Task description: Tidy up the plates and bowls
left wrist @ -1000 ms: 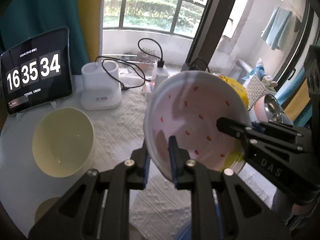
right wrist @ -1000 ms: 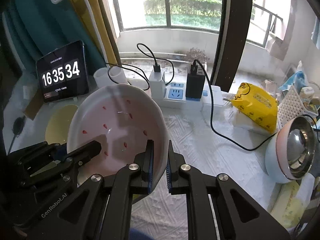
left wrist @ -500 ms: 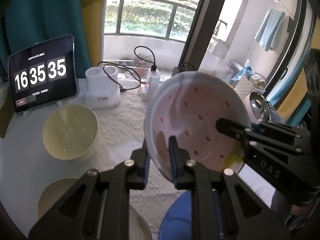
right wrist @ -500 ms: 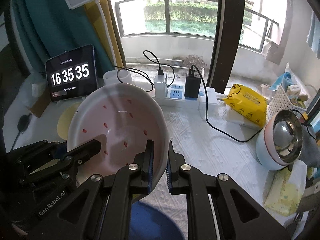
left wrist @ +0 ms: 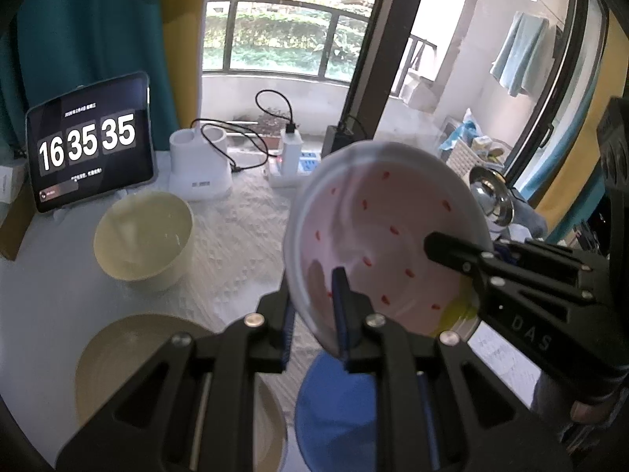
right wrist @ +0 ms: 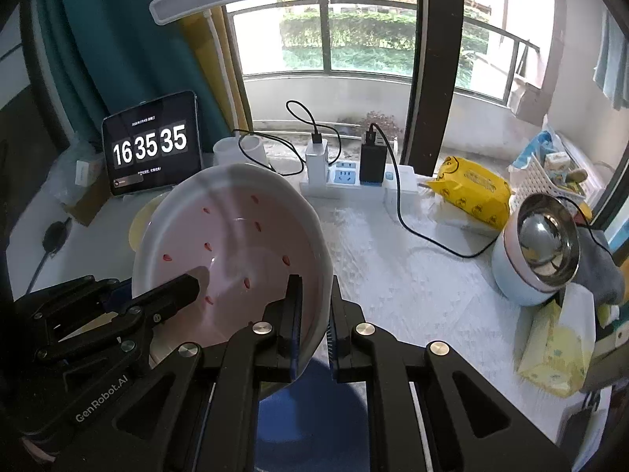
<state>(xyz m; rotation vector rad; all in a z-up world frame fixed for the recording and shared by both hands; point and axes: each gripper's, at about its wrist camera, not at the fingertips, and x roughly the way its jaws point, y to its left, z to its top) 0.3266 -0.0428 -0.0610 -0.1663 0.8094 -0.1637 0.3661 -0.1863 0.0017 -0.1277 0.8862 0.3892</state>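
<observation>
Pink bowl (left wrist: 389, 244) with red flecks hangs tilted in the air over the desk (right wrist: 412, 275), empty, pinched on opposite rims: the left gripper (left wrist: 314, 306) clamps its 7 o'clock edge, the right gripper (right wrist: 314, 306) its 5 o'clock edge, both angled downward. Directly below lies a blue dish (left wrist: 334, 413). At 9 o'clock an empty cream bowl (left wrist: 143, 232) stands, with a tan plate (left wrist: 129, 358) nearer. Bare cloth lies open ahead, edged by a power strip (right wrist: 346, 181) and a tablet clock (right wrist: 151, 143).
</observation>
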